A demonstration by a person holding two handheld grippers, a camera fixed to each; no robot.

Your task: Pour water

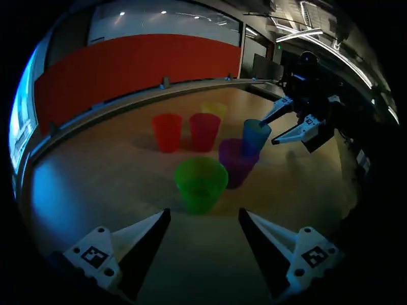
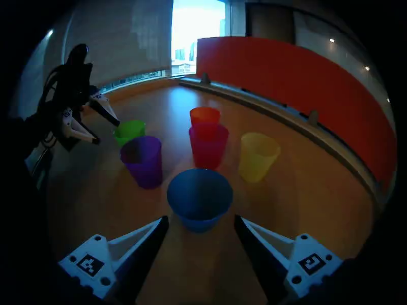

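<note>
Several coloured plastic cups stand upright on a wooden table. In the left gripper view a green cup (image 1: 201,184) stands just ahead of my open left gripper (image 1: 204,216), with nothing between the fingers. Behind it are a purple cup (image 1: 237,162), a blue cup (image 1: 256,135), a red cup (image 1: 167,132), a magenta cup (image 1: 204,131) and a yellow cup (image 1: 214,109). In the right gripper view the blue cup (image 2: 199,199) sits close in front of my open right gripper (image 2: 201,219). The purple cup (image 2: 142,161), magenta cup (image 2: 208,145), red cup (image 2: 204,116), yellow cup (image 2: 258,156) and green cup (image 2: 128,131) lie beyond.
The right gripper (image 1: 267,132) shows far off beside the blue cup in the left gripper view; the left gripper (image 2: 108,131) shows by the green cup in the right gripper view. A red wall panel (image 1: 132,63) and a raised rail (image 1: 127,101) border the table's far side.
</note>
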